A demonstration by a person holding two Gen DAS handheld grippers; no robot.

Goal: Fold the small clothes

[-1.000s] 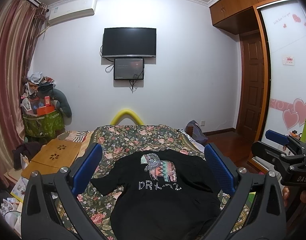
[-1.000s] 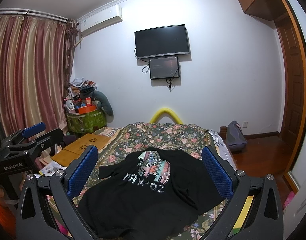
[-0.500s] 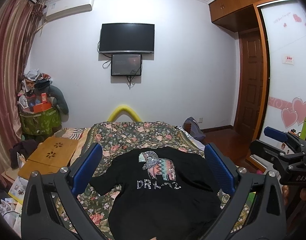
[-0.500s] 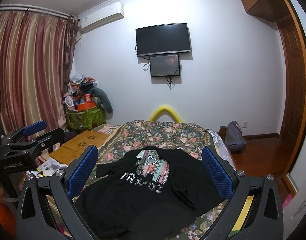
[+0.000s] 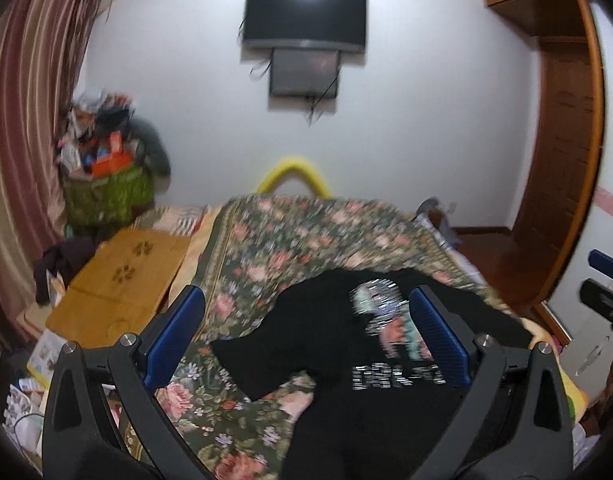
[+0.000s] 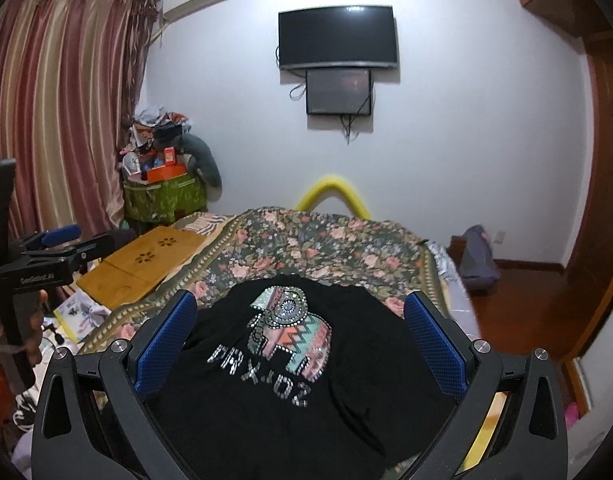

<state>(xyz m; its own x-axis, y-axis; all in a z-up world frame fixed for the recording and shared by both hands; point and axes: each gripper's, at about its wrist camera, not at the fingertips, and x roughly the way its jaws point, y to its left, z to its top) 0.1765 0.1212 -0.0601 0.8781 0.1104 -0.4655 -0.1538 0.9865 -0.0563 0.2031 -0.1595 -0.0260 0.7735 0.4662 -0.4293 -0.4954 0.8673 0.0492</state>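
A black T-shirt with a sequinned elephant print and silver letters lies spread flat, print up, on the floral bedspread. It also shows in the left wrist view, with its left sleeve lying out on the bedspread. My left gripper is open and empty above the shirt's left sleeve. My right gripper is open and empty above the shirt's chest. Neither gripper touches the cloth.
A wooden lap table lies at the bed's left edge, with a green basket of clutter behind it. A yellow arch stands at the far end. A grey bag sits on the floor at right.
The left gripper has swung left and tipped down, so the shirt now sits right of centre and the view is blurred. The right gripper has tipped down and closer to the shirt.
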